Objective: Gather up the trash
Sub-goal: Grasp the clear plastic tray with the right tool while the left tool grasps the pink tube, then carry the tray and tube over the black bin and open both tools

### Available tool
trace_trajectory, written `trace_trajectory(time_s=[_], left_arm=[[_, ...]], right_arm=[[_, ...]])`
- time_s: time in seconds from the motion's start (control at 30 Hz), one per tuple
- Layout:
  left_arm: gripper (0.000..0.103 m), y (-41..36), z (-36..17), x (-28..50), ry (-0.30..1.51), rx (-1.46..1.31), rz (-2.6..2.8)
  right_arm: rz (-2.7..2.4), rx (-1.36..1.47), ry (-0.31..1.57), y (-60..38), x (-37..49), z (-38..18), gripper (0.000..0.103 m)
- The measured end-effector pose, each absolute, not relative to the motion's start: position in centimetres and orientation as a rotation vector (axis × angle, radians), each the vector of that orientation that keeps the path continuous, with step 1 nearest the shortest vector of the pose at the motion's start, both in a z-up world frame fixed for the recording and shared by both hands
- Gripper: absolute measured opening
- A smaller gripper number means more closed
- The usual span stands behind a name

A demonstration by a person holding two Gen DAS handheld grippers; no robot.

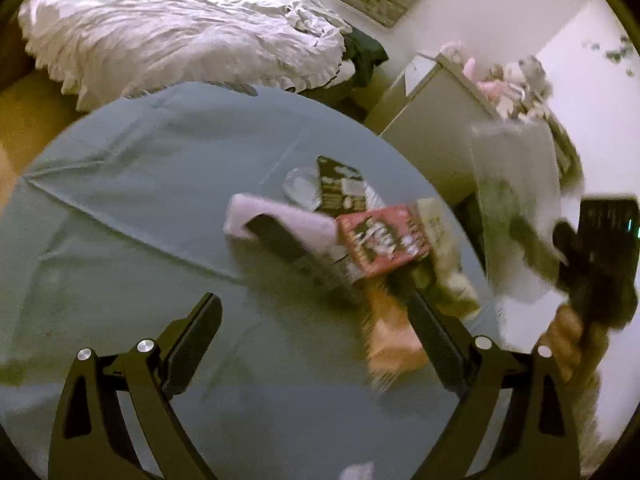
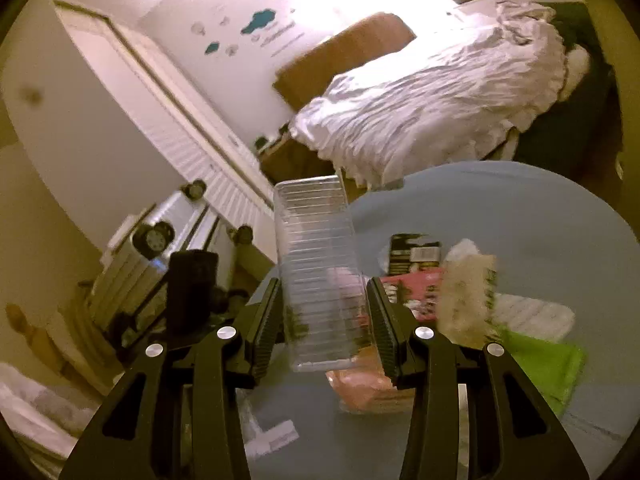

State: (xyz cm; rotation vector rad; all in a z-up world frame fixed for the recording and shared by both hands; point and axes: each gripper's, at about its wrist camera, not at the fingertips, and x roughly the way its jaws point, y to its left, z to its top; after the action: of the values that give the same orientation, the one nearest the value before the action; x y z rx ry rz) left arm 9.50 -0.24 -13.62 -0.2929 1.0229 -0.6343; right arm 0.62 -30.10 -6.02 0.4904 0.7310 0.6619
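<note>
Right tool point(image 2: 324, 312) clamps the clear plastic tray point(image 2: 316, 268), lifted off the tabletop point(image 2: 520, 220) for binning; left tool point(image 1: 316, 344) gapes empty above the wrapper pile point(image 1: 380, 240).

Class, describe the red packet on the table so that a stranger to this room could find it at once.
Start at the round table under the blue cloth, beside the bed. A heap of litter lies near its edge; the red packet lies on top, between a pink cloth and a black carton. It alone is bright red with white lettering.
</note>
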Motion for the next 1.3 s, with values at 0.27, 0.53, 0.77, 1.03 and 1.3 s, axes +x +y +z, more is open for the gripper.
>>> trace_trajectory(time_s=[0.27, 0.53, 0.77, 1.03, 1.3], left_arm=[[0.041, -1.8, -15.4, 11.0, 1.043, -0.426, -0.465], [0.020, 0.1, -16.2, 10.1, 1.023, -0.502, -0.409], [0.012, -0.4, -12.8, 8.2, 0.940, -0.465, -0.473], [0.012, -10.1, -6.0, 9.1, 0.858, -0.352, -0.739], [0.013, -25.6, -5.6, 11.7, 0.886, -0.238, -1.000]], right_arm=[[0.612, 0.531, 0.684, -33.8, -1.2, -7.2, 0.044], [0.601, 0.568, 0.645, -36.6, -2.2, -8.3, 0.044], [0.555, 0.581, 0.598, -38.5, -3.3, -9.1, 0.044], [0.308, 0.739, 0.419, -48.4, -4.6, -9.4, 0.044], [-0.011, 0.784, 0.389, -57.9, -4.9, -12.4, 0.044]])
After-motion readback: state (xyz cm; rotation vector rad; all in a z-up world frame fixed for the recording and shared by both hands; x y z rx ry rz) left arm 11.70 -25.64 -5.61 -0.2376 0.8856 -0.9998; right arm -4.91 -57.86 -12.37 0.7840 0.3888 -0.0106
